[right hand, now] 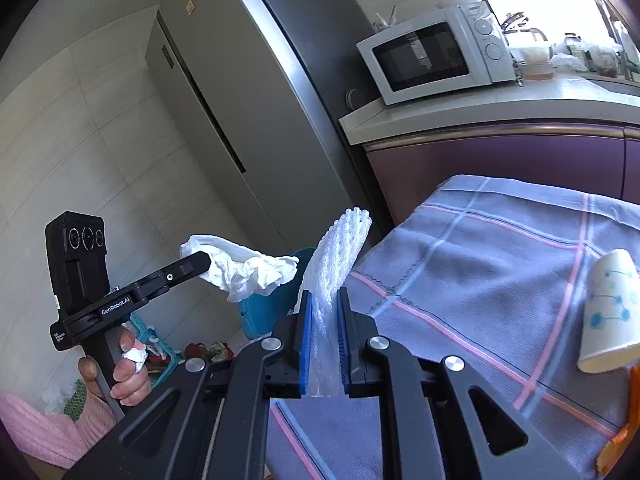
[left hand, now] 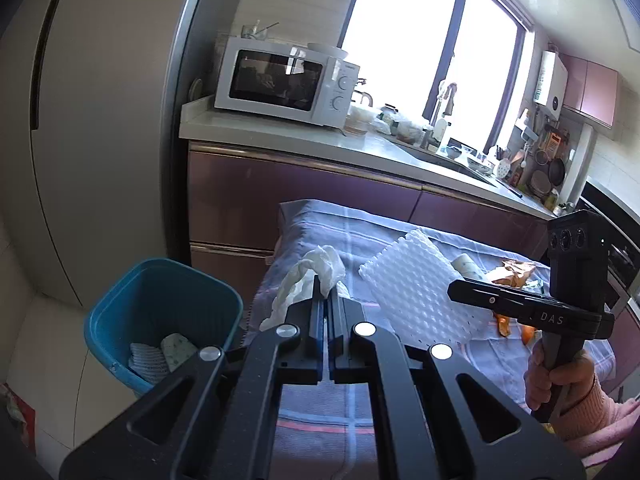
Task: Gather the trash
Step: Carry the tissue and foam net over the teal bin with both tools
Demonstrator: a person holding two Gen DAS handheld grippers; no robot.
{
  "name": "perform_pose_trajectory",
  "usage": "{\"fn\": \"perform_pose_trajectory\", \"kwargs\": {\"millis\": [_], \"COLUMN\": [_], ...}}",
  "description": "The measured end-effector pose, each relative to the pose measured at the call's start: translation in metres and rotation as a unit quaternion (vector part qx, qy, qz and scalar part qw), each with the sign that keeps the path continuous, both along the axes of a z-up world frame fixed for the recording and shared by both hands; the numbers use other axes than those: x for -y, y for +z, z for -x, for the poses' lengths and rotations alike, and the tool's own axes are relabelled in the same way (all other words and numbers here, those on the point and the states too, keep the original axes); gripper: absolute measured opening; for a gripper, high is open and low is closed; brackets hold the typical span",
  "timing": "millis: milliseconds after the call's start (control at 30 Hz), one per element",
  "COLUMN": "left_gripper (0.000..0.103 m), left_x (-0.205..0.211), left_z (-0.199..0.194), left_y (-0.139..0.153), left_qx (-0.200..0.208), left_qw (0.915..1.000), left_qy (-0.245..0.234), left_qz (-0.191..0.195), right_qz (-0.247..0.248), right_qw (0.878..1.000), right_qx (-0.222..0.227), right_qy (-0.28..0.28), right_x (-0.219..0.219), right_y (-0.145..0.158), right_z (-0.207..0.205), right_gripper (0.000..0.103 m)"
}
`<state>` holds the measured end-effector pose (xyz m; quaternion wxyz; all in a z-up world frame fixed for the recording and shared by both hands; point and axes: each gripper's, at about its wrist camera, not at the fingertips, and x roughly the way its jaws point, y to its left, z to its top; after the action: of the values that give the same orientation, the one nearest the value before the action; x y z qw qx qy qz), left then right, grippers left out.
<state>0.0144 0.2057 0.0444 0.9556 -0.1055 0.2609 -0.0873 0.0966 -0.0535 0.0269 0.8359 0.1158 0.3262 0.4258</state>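
My left gripper (left hand: 326, 290) is shut on a crumpled white tissue (left hand: 308, 274), held above the table's left edge. Below and to its left stands a blue bin (left hand: 160, 308) with some scraps inside. In the right wrist view my right gripper (right hand: 324, 300) is shut on a white foam net sheet (right hand: 340, 256), which stands upright between the blue pads. The same sheet (left hand: 420, 292) and right gripper (left hand: 456, 291) show at the right of the left wrist view. The left gripper (right hand: 200, 260) with the tissue (right hand: 248, 270) hangs in front of the bin (right hand: 268, 314).
A table under a blue checked cloth (right hand: 480, 260) bears a paper cup (right hand: 608, 316), orange peel (right hand: 622, 436) and a brown wrapper (left hand: 516, 272). Behind it a purple cabinet carries a microwave (left hand: 284, 80). A tall fridge (right hand: 240, 100) stands left; a teal basket (right hand: 160, 344) sits on the floor.
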Motion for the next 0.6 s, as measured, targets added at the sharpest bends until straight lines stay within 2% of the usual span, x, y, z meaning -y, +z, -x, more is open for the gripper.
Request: {"fn": "perform_pose_trajectory", "kwargs": {"millis": [300,600], "left_gripper": [0.002,0.002], "left_x": [-0.055,-0.093], "left_z": [-0.010,-0.025], "left_y": [-0.019,-0.047], "left_qx": [-0.025,-0.058], "left_qw": [0.9973,0.9919], "left_qy": [0.068,0.112], "left_qz": [0.004,0.012], "right_qz": [-0.003,0.014], "right_qw": [0.998,0.995], "right_qx": [-0.028,-0.072], "right_qy": [0.050,0.066], "right_x": [-0.061,-0.113], "right_y": [-0.001,-0.018], "right_z": [-0.027,-0.053], "right_gripper": [0.011,0.011]}}
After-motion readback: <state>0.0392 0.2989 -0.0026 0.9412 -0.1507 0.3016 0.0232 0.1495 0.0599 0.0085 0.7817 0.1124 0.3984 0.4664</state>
